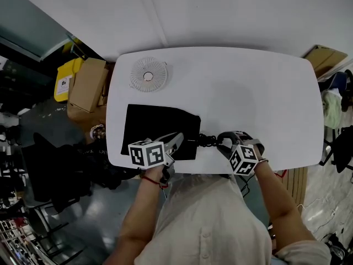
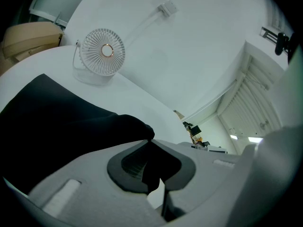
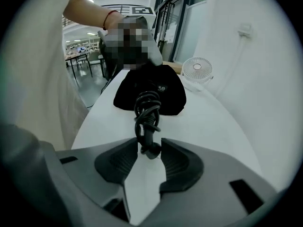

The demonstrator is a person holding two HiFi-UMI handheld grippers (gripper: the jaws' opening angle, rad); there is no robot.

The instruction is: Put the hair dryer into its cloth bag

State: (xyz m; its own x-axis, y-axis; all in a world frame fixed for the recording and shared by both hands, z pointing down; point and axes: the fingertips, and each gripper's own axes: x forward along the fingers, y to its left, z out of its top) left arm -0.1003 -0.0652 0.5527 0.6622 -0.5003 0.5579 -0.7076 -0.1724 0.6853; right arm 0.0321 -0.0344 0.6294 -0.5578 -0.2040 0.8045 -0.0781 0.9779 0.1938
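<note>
White desk [image 1: 265, 93] carries a fan [image 1: 148, 74] at its far left corner. Only the left gripper view shows the left gripper [image 2: 150, 142] jaws pinched narrow on the cloth bag [image 2: 61, 122] at the near edge. Only the right gripper view shows the right gripper [image 3: 149, 148] jaws half-wide, clasping the coiled cord [image 3: 147, 109] trailing from the bag; the hair dryer's body is hidden.
</note>
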